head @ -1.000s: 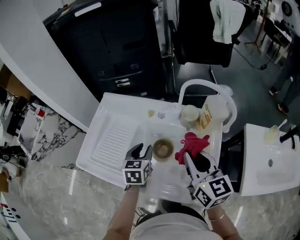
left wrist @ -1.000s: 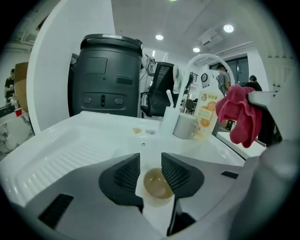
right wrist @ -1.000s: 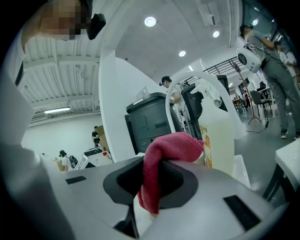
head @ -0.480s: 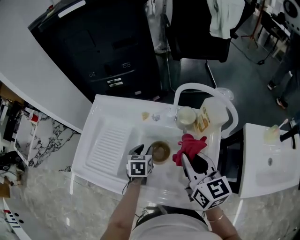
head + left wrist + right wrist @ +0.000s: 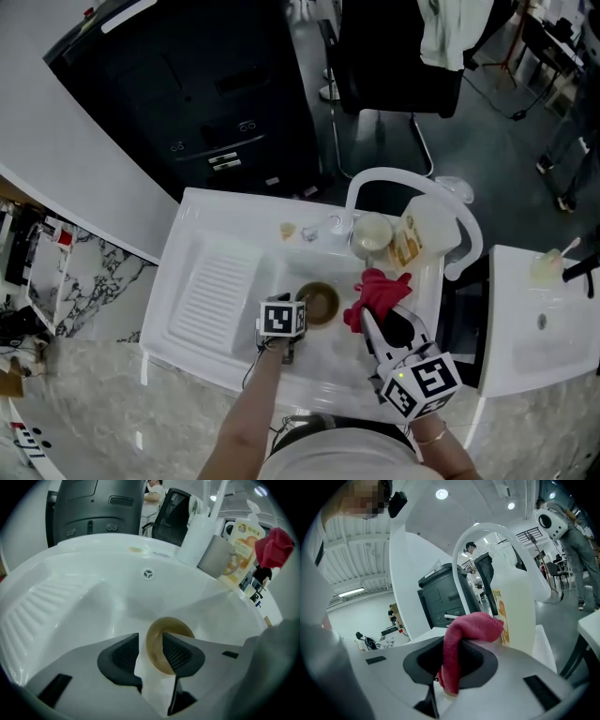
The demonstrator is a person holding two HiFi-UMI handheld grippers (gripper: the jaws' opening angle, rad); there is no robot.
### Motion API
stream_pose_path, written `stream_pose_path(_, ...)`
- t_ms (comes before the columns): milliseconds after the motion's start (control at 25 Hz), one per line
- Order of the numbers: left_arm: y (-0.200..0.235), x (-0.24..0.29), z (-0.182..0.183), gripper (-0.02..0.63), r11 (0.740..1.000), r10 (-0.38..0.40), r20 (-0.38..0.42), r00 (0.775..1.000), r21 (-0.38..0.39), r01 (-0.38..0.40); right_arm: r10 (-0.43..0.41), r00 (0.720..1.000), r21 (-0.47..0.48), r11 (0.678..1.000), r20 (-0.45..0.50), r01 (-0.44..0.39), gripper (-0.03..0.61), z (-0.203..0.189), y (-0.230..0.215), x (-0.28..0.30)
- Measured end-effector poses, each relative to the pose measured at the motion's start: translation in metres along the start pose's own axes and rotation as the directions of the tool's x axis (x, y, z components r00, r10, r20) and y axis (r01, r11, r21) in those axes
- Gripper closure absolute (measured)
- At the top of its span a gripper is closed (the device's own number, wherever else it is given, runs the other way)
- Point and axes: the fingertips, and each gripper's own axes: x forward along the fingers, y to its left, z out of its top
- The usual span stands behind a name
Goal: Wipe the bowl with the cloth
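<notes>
Two grippers staged. Left gripper (image 5: 150,652) is released, jaws just been opening, bowl (image 5: 320,302) rim between them but not pinched. Bowl sits in the sink (image 5: 216,281) basin. Right gripper (image 5: 452,660) is clenched on the cloth (image 5: 471,625), just right of the bowl. Step looks like securing the bowl. Next: close left on the rim, bring cloth in. Head view hides the left fingertips; right-pad contact unclear.

bottle label (image 5: 240,535): orange picture; print too small to read
left gripper cube (image 5: 282,318): square marker, no characters
right gripper cube (image 5: 424,382): same
</notes>
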Motion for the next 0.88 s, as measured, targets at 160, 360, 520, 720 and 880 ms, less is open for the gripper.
stream_pose_path(160,0.002,0.012,-0.008,0.442,0.999,-0.012,-0.060,0.998,-0.039,0.010,-0.014,1.000,0.015,1.000,-0.001,0.014,0.506,-0.001,-0.005,-0.001)
stream_pose_path(360,0.002,0.024,-0.019,0.450,0.998,-0.016,-0.117,0.993,-0.058,0.009,-0.019,1.000,0.025,1.000,-0.009,0.019,0.505,-0.004,-0.009,-0.003)
stream_pose_path(520,0.004,0.029,-0.026,0.518,0.997,0.000,-0.137,0.991,-0.082,-0.011,-0.019,1.000,0.028,0.999,-0.015,0.020,0.505,-0.005,-0.010,-0.003)
stream_pose_path(720,0.002,0.028,-0.023,0.576,0.994,0.005,-0.117,0.993,-0.109,-0.018,-0.018,1.000,0.024,1.000,-0.020,0.019,0.506,-0.005,-0.010,-0.004)
stream_pose_path(880,-0.001,0.020,-0.016,0.584,0.994,-0.004,-0.090,0.996,-0.113,-0.006,-0.015,1.000,0.023,1.000,-0.019,0.015,0.506,-0.003,-0.007,-0.005)
